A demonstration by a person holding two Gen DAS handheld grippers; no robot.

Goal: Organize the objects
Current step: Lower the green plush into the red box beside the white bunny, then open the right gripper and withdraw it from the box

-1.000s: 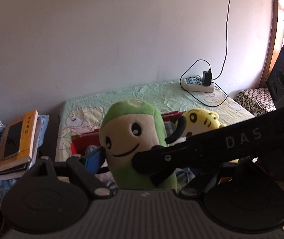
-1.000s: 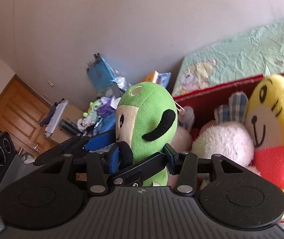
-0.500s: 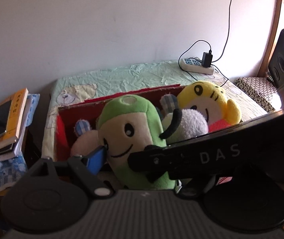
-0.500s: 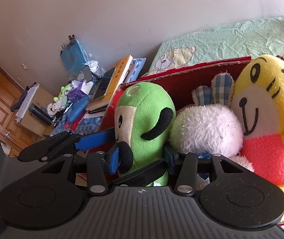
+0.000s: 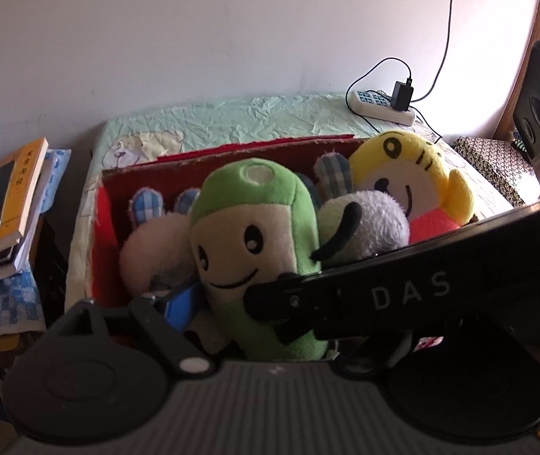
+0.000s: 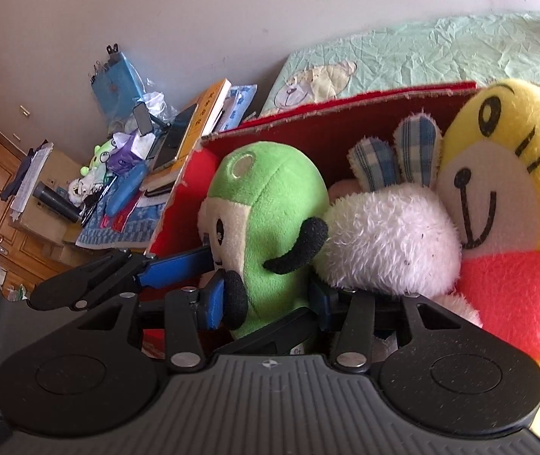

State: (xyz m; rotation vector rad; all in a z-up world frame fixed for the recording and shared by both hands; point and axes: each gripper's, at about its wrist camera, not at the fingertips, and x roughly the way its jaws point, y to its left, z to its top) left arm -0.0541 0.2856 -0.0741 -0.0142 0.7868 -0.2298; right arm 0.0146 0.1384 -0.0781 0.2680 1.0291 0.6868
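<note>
My right tool [image 6: 266, 299] is closed on the lower body of the green plush toy [image 6: 270, 208]; its two blue fingers [image 6: 211, 301] press the toy from both sides. The toy stands upright, its lower part down in the red box [image 6: 326, 129] at the box's left end, with the face turned to the left in this view.

My left tool [image 5: 232, 303] comes to the same green plush toy [image 5: 254, 242] from the front. One blue finger [image 5: 179, 303] touches the toy just below its smile, but the other finger is hidden behind the black body of the right tool [image 5: 383, 295], so I cannot tell how wide the left tool is open or if it really holds the toy.

Inside the red box [image 5: 201, 159], a white fluffy plush [image 6: 387, 235] with blue checked ears leans against the green toy, and a yellow tiger plush [image 6: 497, 174] sits just beside it on the right. Another pale plush [image 5: 152, 239] with checked ears lies at the left end.

The box rests on a bed with a light green sheet [image 5: 251, 121]. A stack of books [image 5: 8, 204] with a phone on top stands beside the bed, and a white power strip [image 5: 379, 106] lies near the wall.
</note>
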